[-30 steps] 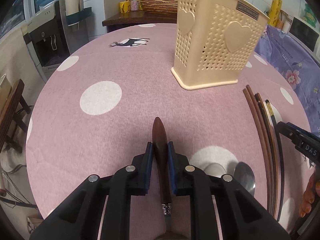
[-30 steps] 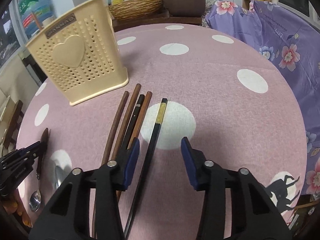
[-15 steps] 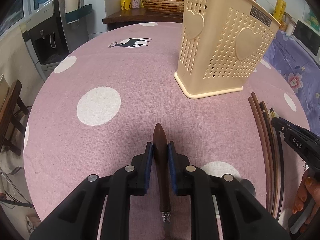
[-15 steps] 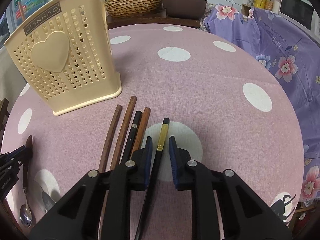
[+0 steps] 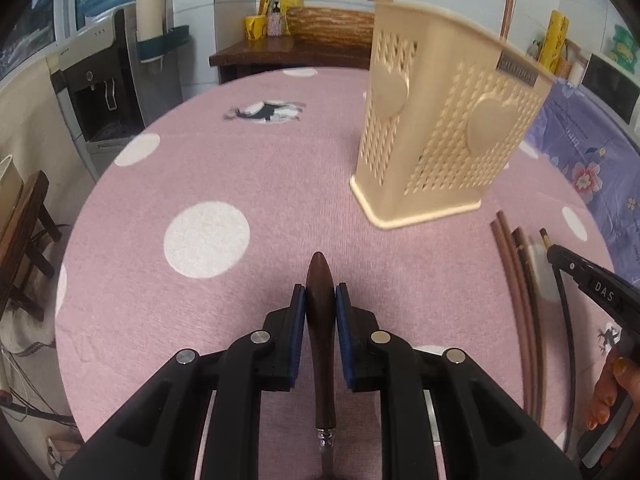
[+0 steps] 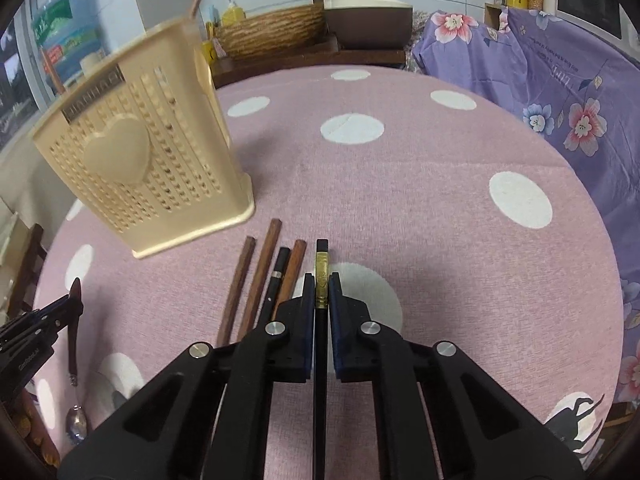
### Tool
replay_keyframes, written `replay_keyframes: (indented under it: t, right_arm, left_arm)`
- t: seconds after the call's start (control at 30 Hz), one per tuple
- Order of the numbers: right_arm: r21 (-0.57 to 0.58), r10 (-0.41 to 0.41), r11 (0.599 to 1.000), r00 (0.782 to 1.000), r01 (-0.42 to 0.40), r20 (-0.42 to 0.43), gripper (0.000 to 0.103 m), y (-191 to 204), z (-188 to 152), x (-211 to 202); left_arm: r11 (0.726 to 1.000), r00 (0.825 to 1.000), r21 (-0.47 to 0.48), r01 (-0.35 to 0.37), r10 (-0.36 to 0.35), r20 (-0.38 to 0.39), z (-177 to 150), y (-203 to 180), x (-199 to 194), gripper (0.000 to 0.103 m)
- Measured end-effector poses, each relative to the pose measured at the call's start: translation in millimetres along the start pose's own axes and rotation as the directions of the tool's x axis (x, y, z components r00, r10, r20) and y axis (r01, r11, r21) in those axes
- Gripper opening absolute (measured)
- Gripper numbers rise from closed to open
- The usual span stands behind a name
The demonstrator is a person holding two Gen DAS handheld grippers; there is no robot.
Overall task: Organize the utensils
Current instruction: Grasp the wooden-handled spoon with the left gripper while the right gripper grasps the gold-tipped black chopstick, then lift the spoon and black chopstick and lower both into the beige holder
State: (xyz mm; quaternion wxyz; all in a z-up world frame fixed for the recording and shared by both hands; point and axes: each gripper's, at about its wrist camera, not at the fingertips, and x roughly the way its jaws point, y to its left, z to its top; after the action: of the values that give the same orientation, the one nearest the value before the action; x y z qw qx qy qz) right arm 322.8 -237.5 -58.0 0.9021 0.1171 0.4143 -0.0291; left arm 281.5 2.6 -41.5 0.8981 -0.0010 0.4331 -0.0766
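My left gripper [image 5: 320, 292] is shut on the dark wooden handle of a spoon [image 5: 322, 336] and holds it above the pink dotted tablecloth [image 5: 240, 168]. In the right wrist view the spoon [image 6: 73, 344] hangs at the far left, bowl down. My right gripper [image 6: 319, 278] is shut on a black chopstick with a gold band [image 6: 321, 276]. Several brown and black chopsticks [image 6: 264, 280] lie on the cloth just left of it. A cream perforated utensil holder [image 5: 444, 136] with heart shapes stands ahead; it also shows in the right wrist view [image 6: 140, 164], with sticks poking out of its top.
A purple floral cloth [image 6: 560, 92] covers furniture to the right. A wicker basket [image 6: 272, 32] and a side table stand behind the round table. A water dispenser [image 5: 96, 92] stands at the left, with a wooden chair [image 5: 24, 232] near the table edge.
Both grippers have risen with their utensils: the spoon and the black chopstick are lifted off the cloth. The right gripper went from open to shut on the chopstick a second ago.
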Motion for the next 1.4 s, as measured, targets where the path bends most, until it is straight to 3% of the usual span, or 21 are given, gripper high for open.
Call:
replay_keyframes:
  t: [0.17, 0.5, 1.17, 1.4]
  right_arm:
    - [0.028, 0.1, 0.994, 0.992, -0.102, 0.073, 0.008, -10.4, 10.1, -39.2]
    - [-0.036, 0.17, 0.985, 0.952, -0.167, 0.254, 0.008, -27.8, 28.2, -134.7]
    - [-0.052, 0.246, 0.969, 0.921, -0.241, 0.303, 0.008, -45.4, 35.5, -173.9]
    - [-0.108, 0.273, 0.962, 0.905, -0.251, 0.327, 0.008, -30.3, 68.8, -190.6]
  left_arm:
    - [0.999, 0.994, -0.011, 0.038, -0.037, 0.098, 11.7, 4.4, -37.8, 0.016]
    - [0.995, 0.968, -0.021, 0.095, -0.087, 0.234, 26.1, 16.6, -99.6, 0.016]
    - [0.996, 0.953, -0.02, 0.083, -0.074, 0.293, 25.0, 17.7, -119.8, 0.016]
    - [0.994, 0.938, 0.021, 0.103, -0.104, 0.33, 50.7, 9.5, -139.9, 0.016]
